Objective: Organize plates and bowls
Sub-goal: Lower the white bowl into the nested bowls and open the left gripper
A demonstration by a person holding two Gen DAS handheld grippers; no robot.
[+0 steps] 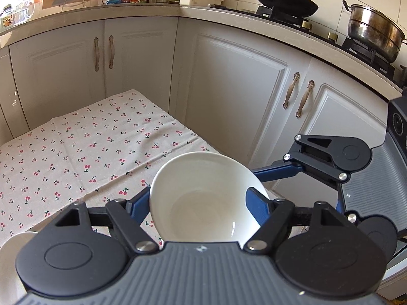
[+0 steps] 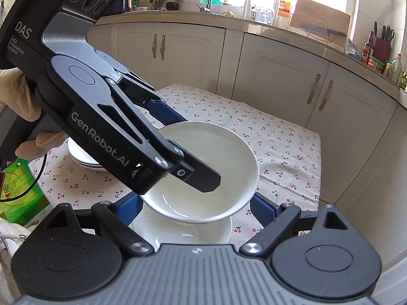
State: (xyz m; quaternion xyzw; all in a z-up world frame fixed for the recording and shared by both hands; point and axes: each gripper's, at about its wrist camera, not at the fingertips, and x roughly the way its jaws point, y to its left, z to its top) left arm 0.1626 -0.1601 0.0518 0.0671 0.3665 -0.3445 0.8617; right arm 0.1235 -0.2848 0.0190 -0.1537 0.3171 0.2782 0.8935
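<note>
both wrist views angled down, close, sharing white bowl [image 1: 203,198]

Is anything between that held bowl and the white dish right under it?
Nothing visible does. The bowl, gripped by the left gripper, hangs just above the dish, with only clear air between them.

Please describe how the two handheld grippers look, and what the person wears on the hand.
Each gripper, left gripper and right gripper, has a ribbed grey body, black round pivots and link bars with silver bolts, and blue fingers. The left carries white lettering "GenRobot.AI" and "DAS". The hand wears a pale glove; a thin black cable hangs below.
</note>
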